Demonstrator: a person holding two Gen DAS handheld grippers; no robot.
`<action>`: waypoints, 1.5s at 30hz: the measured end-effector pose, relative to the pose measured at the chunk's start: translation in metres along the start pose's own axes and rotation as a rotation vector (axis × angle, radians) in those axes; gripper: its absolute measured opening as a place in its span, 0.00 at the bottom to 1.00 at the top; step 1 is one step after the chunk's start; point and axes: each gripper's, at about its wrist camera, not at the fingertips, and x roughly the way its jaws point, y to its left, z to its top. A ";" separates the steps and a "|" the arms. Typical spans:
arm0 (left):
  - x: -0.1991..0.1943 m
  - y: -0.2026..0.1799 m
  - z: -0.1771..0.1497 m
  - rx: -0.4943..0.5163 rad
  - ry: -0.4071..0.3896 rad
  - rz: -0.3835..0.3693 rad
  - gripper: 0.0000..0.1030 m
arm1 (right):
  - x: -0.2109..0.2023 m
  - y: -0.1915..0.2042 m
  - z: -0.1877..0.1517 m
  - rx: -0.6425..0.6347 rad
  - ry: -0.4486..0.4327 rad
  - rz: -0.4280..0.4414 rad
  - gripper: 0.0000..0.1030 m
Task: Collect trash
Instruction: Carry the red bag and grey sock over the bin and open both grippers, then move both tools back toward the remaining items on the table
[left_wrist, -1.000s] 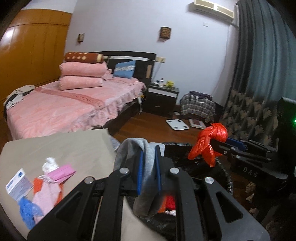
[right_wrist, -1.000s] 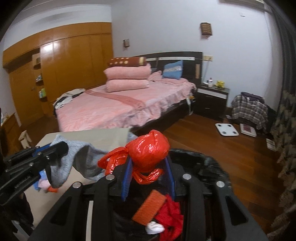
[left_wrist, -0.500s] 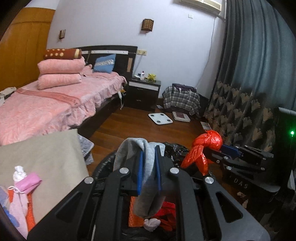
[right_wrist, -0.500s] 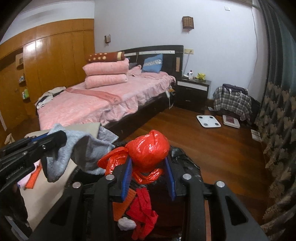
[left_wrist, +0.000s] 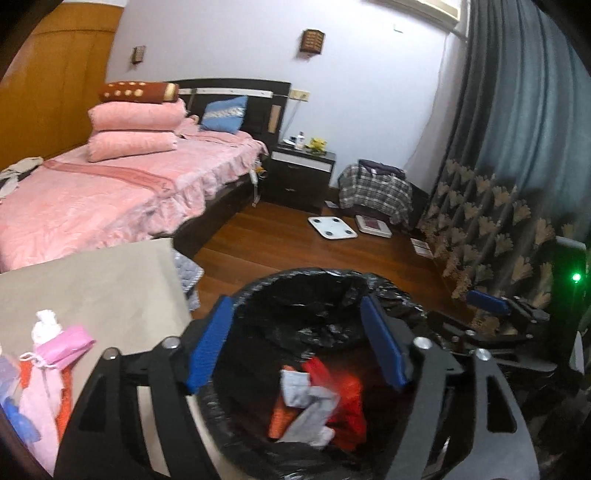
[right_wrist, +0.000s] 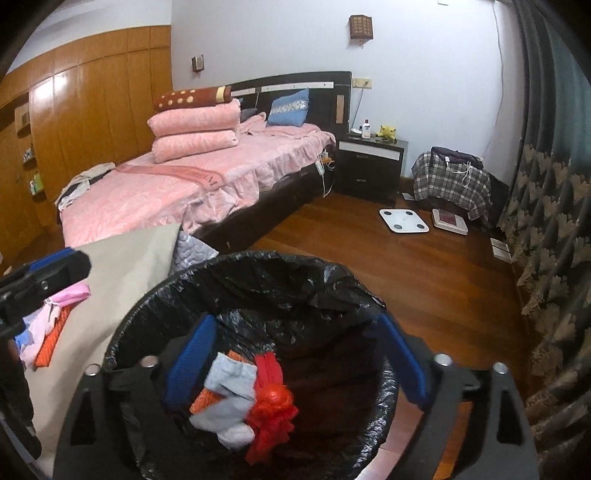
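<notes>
Bin mouth (right_wrist: 258, 266) unobstructed at frame centre; black liner (left_wrist: 317, 295) bunched along far rim. Gray sock (right_wrist: 229, 398), red bag (right_wrist: 273, 406) heaped low inside, headroom above. Left of frame: table edge (left_wrist: 110, 273) just beside bin, trash pile (left_wrist: 48, 354) on it. Right: curtain (right_wrist: 546, 221) near. Bare floor (right_wrist: 424, 280) beyond.

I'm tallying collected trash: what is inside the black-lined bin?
Inside the bin: a grey sock, a knotted red bag and orange cloth. Anything beneath them is hidden.
</notes>
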 end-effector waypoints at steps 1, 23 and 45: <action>-0.004 0.004 0.000 -0.001 -0.007 0.014 0.77 | -0.002 0.002 0.001 -0.001 -0.008 0.002 0.94; -0.121 0.124 -0.037 -0.106 -0.067 0.409 0.88 | -0.007 0.144 0.013 -0.132 -0.056 0.268 0.94; -0.155 0.241 -0.105 -0.313 0.049 0.642 0.75 | 0.030 0.275 -0.026 -0.250 -0.030 0.416 0.94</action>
